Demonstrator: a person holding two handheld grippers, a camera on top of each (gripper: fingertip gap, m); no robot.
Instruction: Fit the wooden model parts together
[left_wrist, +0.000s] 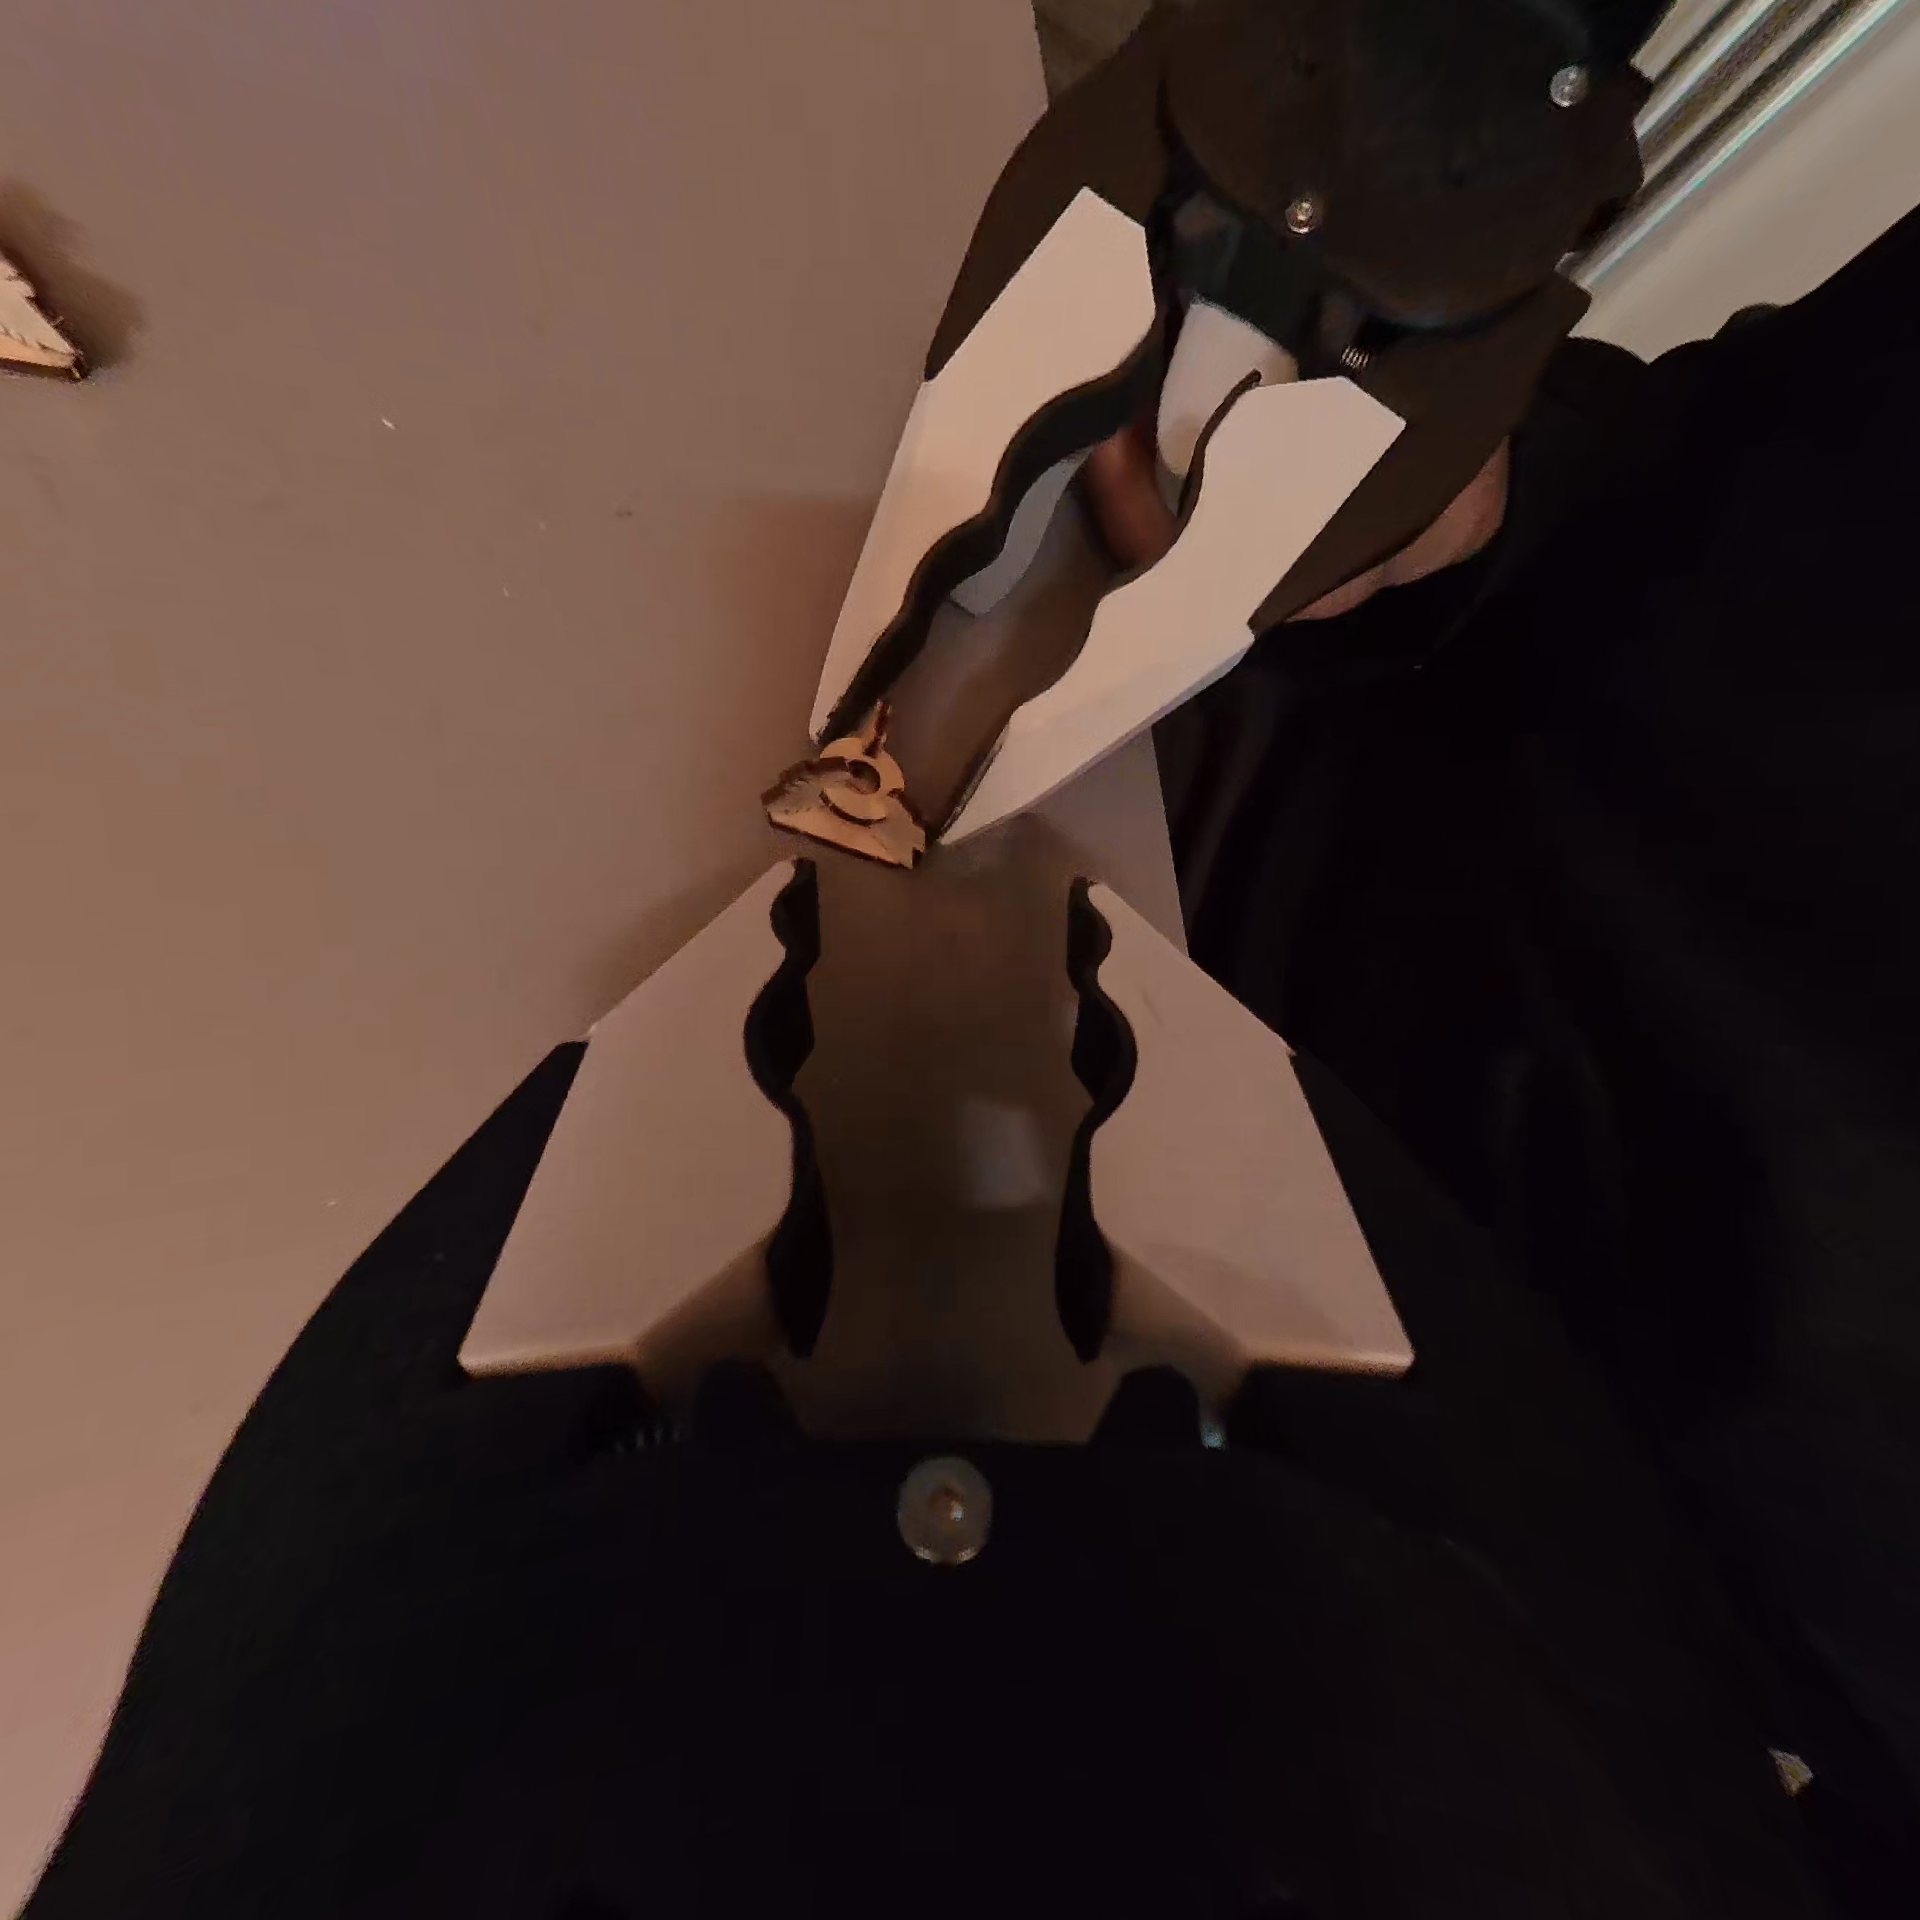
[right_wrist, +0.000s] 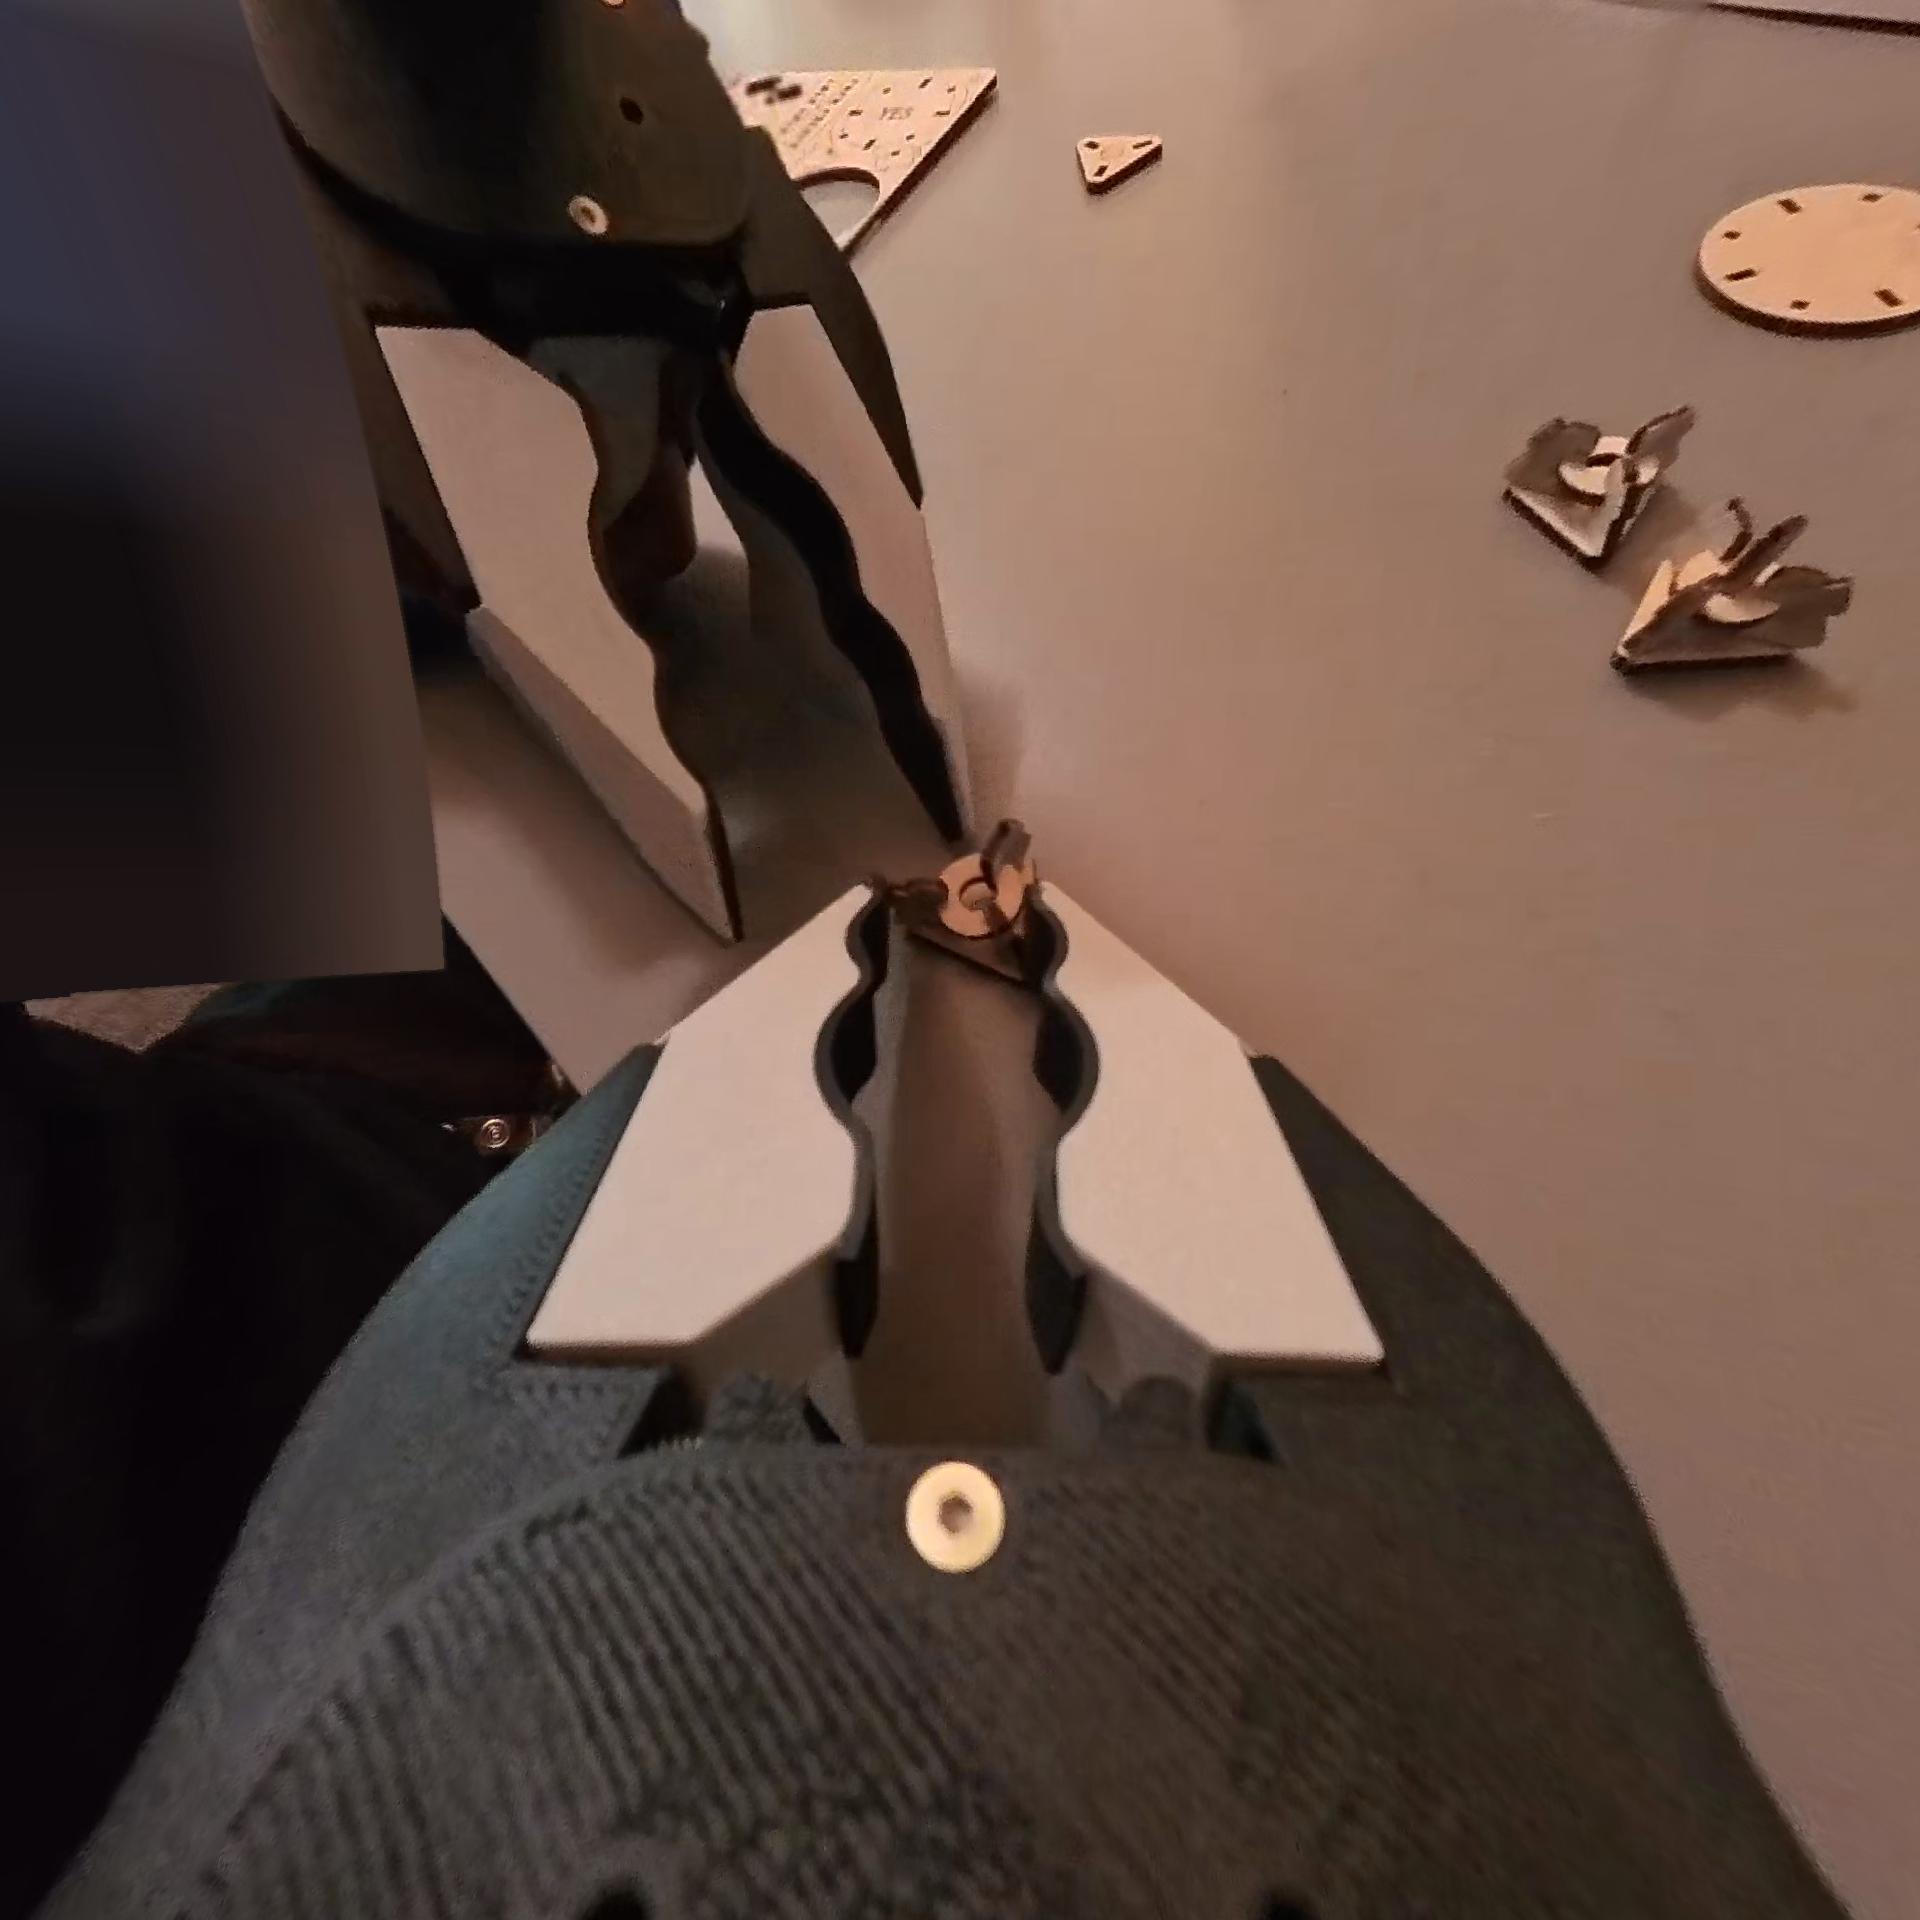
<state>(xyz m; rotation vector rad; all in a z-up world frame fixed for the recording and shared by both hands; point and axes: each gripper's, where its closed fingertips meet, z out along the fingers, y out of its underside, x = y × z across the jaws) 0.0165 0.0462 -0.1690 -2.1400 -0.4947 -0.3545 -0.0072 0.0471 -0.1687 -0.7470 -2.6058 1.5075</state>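
A small wooden assembly (right_wrist: 977, 906), a triangular base with a round ring and upright tabs, sits between the tips of my right gripper (right_wrist: 961, 902), which is shut on it just above the grey table (right_wrist: 1351, 883). In the left wrist view the same piece (left_wrist: 842, 816) shows at the tips of the right gripper (left_wrist: 888, 779), which reaches in from the top. My left gripper (left_wrist: 940, 878) is open, with a wide gap between its fingers and nothing in them. Its tips stand just short of the piece. It also shows in the right wrist view (right_wrist: 840, 878), open, at upper left.
Two similar wooden assemblies (right_wrist: 1590, 488) (right_wrist: 1725, 608) lie on the table at the right. Farther back are a round slotted wooden disc (right_wrist: 1813, 260), a small wooden triangle (right_wrist: 1117, 158) and a cut-out wooden sheet (right_wrist: 883, 125). A person in dark clothing (left_wrist: 1558, 935) is close by. The tips of both grippers are at nearly the same place.
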